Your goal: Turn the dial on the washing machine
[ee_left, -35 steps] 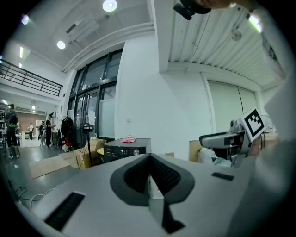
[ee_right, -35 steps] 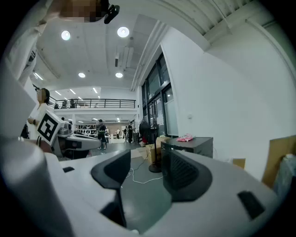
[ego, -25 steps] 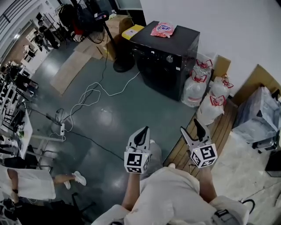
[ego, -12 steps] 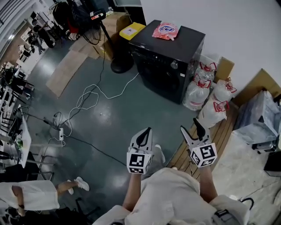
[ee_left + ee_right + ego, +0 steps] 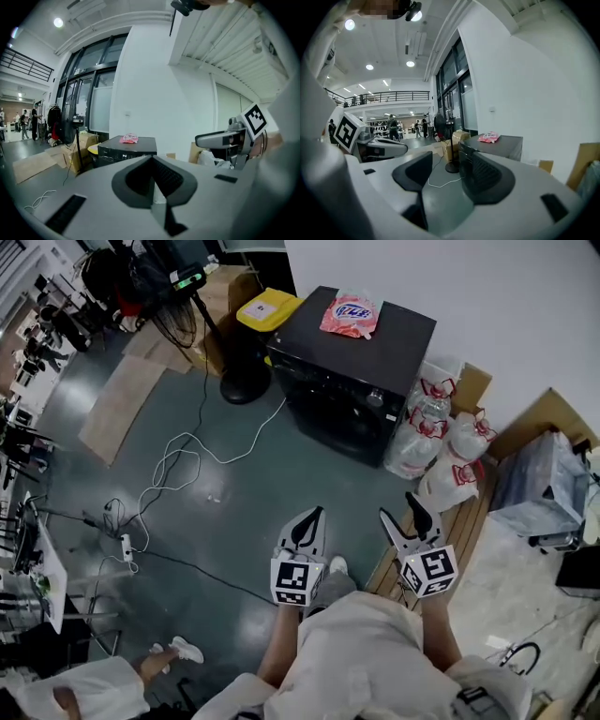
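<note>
The black washing machine [image 5: 352, 381] stands against the white wall, a few steps ahead of me. Its small silver dial [image 5: 376, 399] sits at the top right of the front panel. A pink packet [image 5: 349, 315] lies on its lid. Both grippers hover over the floor, well short of the machine. My left gripper [image 5: 313, 515] is shut and holds nothing. My right gripper [image 5: 401, 509] is open and empty. In the left gripper view the washing machine [image 5: 126, 147] shows beyond the closed left gripper [image 5: 152, 161]. The right gripper view shows the washing machine [image 5: 499, 144] past the parted right gripper [image 5: 445, 171].
White bags with red ties [image 5: 424, 427] lean beside the machine's right side, on a wooden pallet [image 5: 469, 521]. A floor fan's base [image 5: 244, 382] and a yellow-lidded box [image 5: 267, 307] stand to its left. Cables [image 5: 187, 451] trail across the grey floor.
The washing machine has come nearer and lower in the head view as I walk toward it. Both grippers keep their pose and state.
</note>
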A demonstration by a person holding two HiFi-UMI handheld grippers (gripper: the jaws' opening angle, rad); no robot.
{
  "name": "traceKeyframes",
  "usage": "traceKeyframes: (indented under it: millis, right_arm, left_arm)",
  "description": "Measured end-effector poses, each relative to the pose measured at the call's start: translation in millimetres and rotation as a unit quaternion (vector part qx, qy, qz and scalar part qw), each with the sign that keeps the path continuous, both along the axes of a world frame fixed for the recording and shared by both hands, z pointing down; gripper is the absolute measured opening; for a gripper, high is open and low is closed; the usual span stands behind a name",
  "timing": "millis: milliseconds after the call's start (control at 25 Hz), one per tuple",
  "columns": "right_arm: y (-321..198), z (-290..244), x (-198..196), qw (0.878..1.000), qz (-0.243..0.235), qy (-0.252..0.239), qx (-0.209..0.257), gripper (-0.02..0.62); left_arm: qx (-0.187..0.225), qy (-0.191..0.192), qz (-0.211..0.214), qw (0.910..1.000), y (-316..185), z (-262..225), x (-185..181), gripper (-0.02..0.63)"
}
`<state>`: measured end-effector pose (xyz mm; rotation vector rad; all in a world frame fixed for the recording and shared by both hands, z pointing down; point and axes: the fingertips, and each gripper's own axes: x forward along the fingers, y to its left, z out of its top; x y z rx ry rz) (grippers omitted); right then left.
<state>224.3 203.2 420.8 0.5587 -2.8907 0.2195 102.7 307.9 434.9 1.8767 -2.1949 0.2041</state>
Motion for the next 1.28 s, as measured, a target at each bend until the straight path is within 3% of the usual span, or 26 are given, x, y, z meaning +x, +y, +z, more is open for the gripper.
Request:
traceKeyframes:
  millis: [280,560,1280]
  right_arm:
    - [-24,-16,-21,1.000,0.027,0.008,0.005,0.270]
    - [-57,-20,-49,1.000,0.023,0.005,0.012,0.271]
    - [-207,-15,-140,0.997,-0.073,-0.007,-0.007,0.270]
  left_arm:
    - [0.011,0.002,0.025,0.9996,-29,-21,-29,0.012]
    - [0.016,-0.005,0.028,0.9995,-64,-26,-52,0.012]
    - [0.006,-0.018,-0.068,0.9975,-192,-23,-122,0.012]
